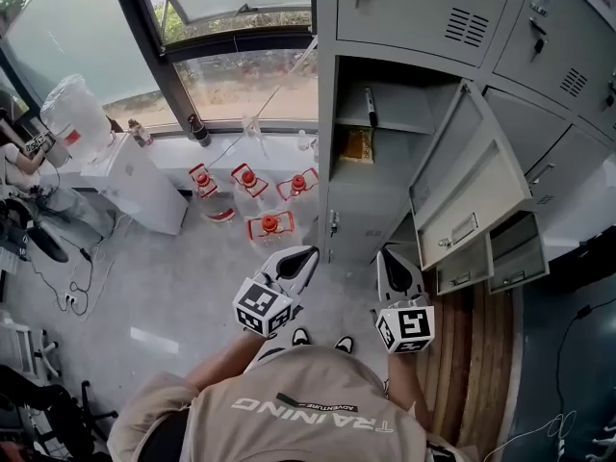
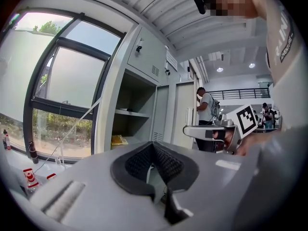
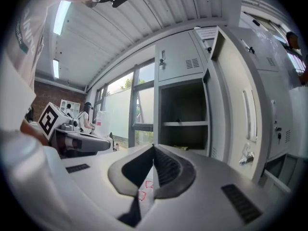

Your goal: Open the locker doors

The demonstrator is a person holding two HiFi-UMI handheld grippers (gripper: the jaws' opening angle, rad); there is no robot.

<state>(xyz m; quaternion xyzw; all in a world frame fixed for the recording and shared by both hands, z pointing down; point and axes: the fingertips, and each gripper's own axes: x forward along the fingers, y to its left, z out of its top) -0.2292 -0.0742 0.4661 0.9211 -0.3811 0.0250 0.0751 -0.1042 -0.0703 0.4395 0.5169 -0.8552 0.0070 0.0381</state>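
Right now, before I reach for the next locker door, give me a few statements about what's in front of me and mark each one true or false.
1. The left gripper and the right gripper are both shut and empty. True.
2. The top locker door in the left column hangs open. False: it is shut; the open door belongs to the compartment below it.
3. A dark pen lies on the shelf in the open compartment. True.
4. The right gripper is clamped on the open door. False: it is held apart from the door and grips nothing.
5. Red-capped bottles stand on the floor beneath the window. True.
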